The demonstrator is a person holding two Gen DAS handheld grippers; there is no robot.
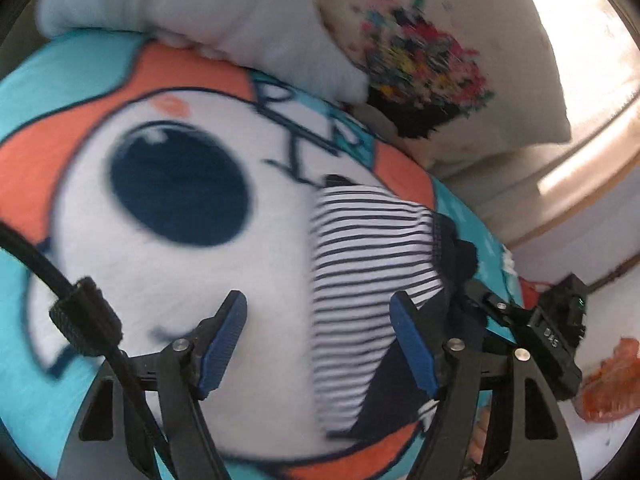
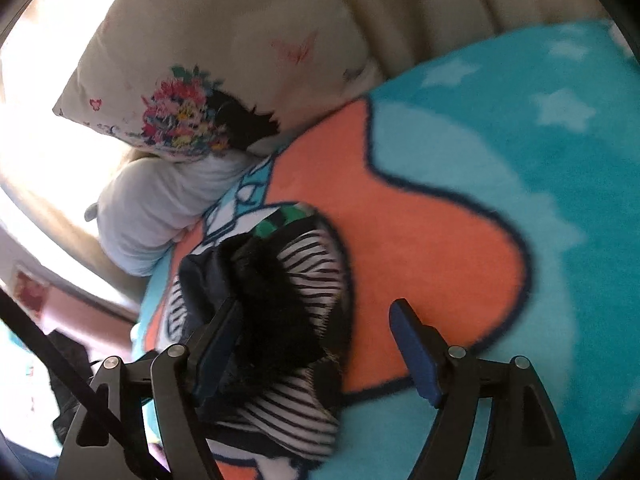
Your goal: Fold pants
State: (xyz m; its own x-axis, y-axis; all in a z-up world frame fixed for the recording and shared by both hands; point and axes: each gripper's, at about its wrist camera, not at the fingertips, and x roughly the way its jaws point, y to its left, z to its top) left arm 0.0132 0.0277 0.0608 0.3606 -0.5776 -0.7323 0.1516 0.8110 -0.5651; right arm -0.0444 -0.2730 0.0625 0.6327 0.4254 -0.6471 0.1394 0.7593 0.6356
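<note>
The pants (image 1: 360, 280) are small, white with thin navy stripes and navy trim, lying folded on a cartoon blanket (image 1: 160, 264). My left gripper (image 1: 318, 316) is open just above their near left part, its right finger over the navy edge. In the right wrist view the pants (image 2: 296, 280) lie bunched with a dark fuzzy patch on top. My right gripper (image 2: 316, 320) is open, its left finger at the dark fabric and its right finger over bare blanket (image 2: 460, 220). The right gripper's body (image 1: 556, 336) shows at the right of the left wrist view.
A white pillow (image 1: 208, 4) and a cream pillow with a colourful floral print (image 1: 432, 52) lie at the blanket's far edge; both show in the right wrist view, the white pillow (image 2: 160, 208) below the floral one (image 2: 192, 80). A padded beige headboard (image 2: 460, 0) stands behind.
</note>
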